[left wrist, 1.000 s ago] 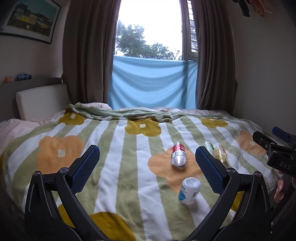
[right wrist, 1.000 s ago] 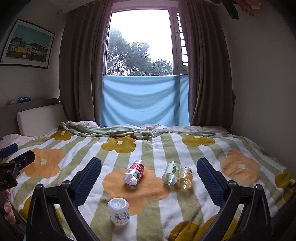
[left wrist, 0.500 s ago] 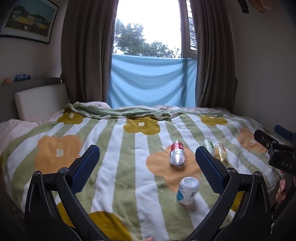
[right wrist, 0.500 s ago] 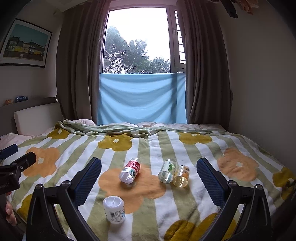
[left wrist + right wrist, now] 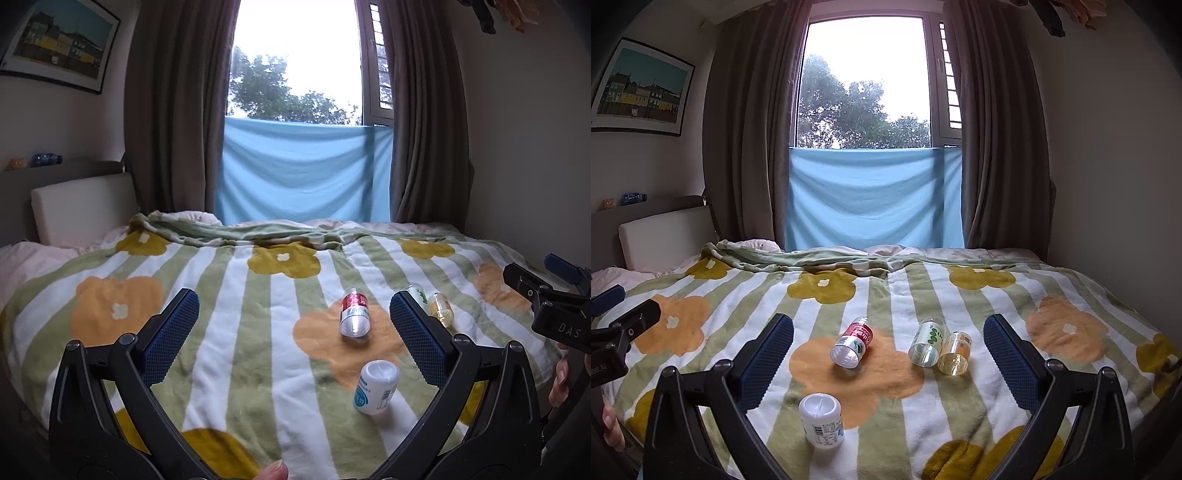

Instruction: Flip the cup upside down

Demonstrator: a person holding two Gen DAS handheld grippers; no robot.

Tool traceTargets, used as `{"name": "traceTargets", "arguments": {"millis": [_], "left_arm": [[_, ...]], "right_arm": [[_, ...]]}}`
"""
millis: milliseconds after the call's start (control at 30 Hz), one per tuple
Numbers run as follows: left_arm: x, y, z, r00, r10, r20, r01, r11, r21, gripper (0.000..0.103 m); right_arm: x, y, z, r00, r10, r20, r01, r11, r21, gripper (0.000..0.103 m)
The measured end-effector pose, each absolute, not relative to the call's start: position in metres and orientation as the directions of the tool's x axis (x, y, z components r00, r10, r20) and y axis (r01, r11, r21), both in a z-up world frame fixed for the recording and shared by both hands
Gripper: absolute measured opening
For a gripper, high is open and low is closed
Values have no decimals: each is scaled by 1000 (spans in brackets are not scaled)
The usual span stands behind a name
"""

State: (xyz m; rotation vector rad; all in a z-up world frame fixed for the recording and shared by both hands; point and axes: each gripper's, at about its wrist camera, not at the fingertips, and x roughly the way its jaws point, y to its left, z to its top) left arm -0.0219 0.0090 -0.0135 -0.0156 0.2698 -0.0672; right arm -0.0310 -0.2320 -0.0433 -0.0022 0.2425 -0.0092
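Cups lie scattered on the flowered blanket (image 5: pixel 886 295) of the bed. The white cup (image 5: pixel 822 419) stands with its closed base up, tilted slightly, nearest the cameras. The red-labelled cup (image 5: pixel 852 347) lies on its side on an orange flower, long axis running away from the right camera, open mouth toward it. The green-printed cup (image 5: pixel 926 343) and the amber cup (image 5: pixel 955 353) lie side by side, touching, mouths also toward that view.

In the left wrist view the amber cup (image 5: pixel 439 309) shows whole, while the green-printed one is mostly hidden behind the left gripper's (image 5: pixel 293 332) right finger.

Both the left gripper and the right gripper (image 5: pixel 888 358) hover with fingers spread wide apart, holding nothing. Open blanket stretches to the left; the bed's near edge lies just below the white cup.
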Motion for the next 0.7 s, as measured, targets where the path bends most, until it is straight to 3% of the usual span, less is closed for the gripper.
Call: {"name": "traceTargets", "arguments": {"millis": [700], "left_arm": [[-26, 1, -15, 971, -51, -233, 56, 998, 17, 103]], "right_arm": [[-30, -234, -44, 970, -19, -241, 18, 1000, -7, 103]]}}
